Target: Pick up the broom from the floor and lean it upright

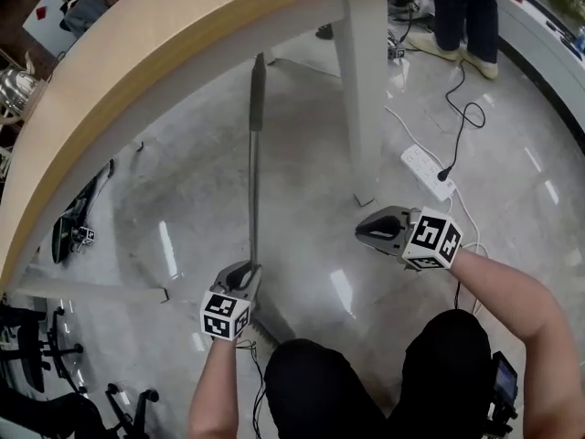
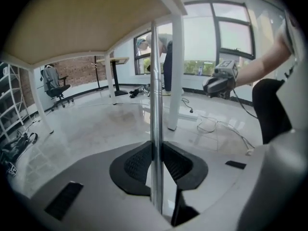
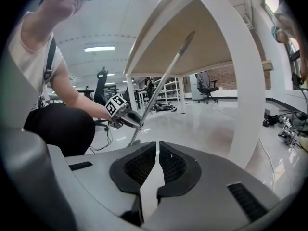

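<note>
The broom (image 1: 253,181) is a thin metal pole with a dark grip at its far end, tilted up off the floor so that the grip nears the table's edge. My left gripper (image 1: 245,277) is shut on the pole low down, close to the grey broom head (image 1: 272,323). In the left gripper view the pole (image 2: 155,81) runs upright between the pads (image 2: 139,163). My right gripper (image 1: 361,231) hovers to the right of the pole, apart from it, its jaws together with nothing between them. The right gripper view shows the slanted broom (image 3: 163,78) and the left gripper (image 3: 132,121).
A curved wooden table (image 1: 137,53) on white legs (image 1: 366,90) stands over the broom. A power strip (image 1: 428,172) with cables lies right of the leg. A person's legs (image 1: 466,16) stand at the back right. Office chairs (image 1: 37,346) are at the lower left.
</note>
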